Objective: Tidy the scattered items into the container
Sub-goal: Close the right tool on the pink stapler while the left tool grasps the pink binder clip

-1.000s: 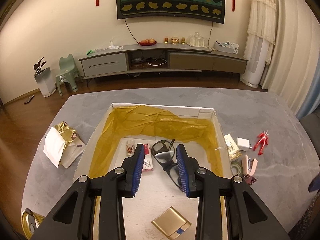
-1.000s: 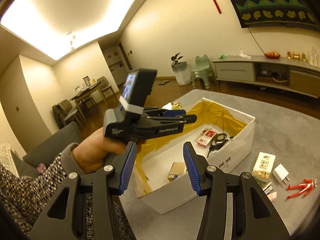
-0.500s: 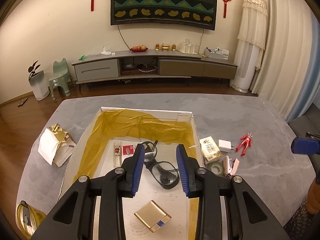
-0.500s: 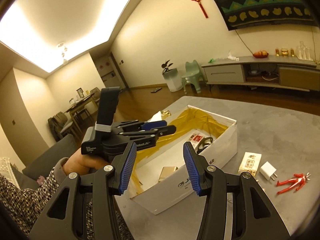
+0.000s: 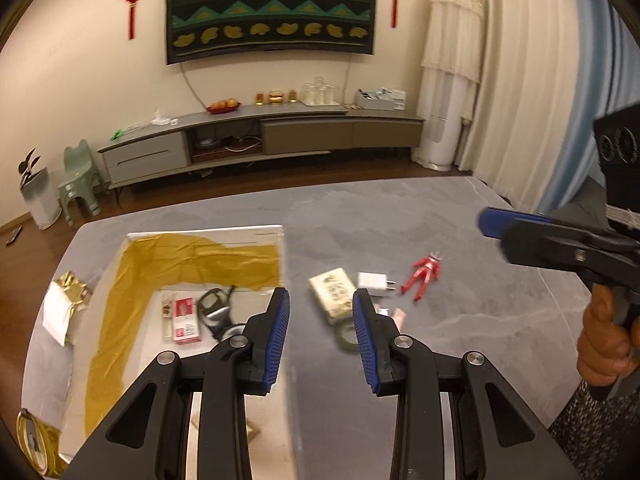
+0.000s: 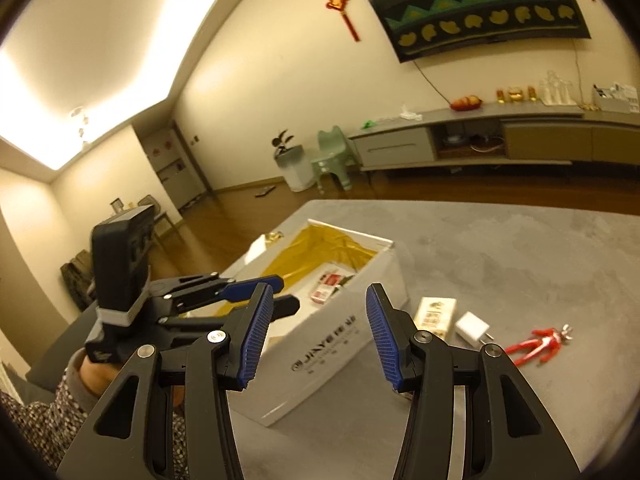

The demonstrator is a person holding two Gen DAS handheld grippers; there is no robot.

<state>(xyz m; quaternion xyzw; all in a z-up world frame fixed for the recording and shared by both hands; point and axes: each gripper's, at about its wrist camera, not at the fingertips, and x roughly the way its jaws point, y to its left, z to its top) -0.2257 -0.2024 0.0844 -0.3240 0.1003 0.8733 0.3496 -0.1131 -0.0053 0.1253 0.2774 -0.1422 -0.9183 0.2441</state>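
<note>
The white box (image 5: 208, 232) with gold lining sits on the grey table and holds black glasses (image 5: 218, 312), a red pack (image 5: 186, 320) and a thin packet. My left gripper (image 5: 320, 332) hangs open and empty over the box's right wall. Right of the box lie a printed pack (image 5: 332, 292), a white charger (image 5: 372, 282), a red toy figure (image 5: 424, 276), a tape roll (image 5: 346, 338) and a pink item (image 5: 398, 316). My right gripper (image 6: 320, 332) is open and empty, above the table in front of the box (image 6: 340, 344), with the pack (image 6: 434, 314), charger (image 6: 472, 326) and figure (image 6: 538, 344) to its right.
A gold foil bag (image 5: 66, 304) lies left of the box, and a gold round object (image 5: 32, 440) sits at the table's near left corner. A hand (image 5: 604, 344) holds the right gripper at the table's right side. A TV cabinet (image 5: 260, 136) stands far behind.
My left gripper has shifted right, from over the box's inside to its right wall, and the glasses stay in the box. The right gripper view has swung toward the loose items.
</note>
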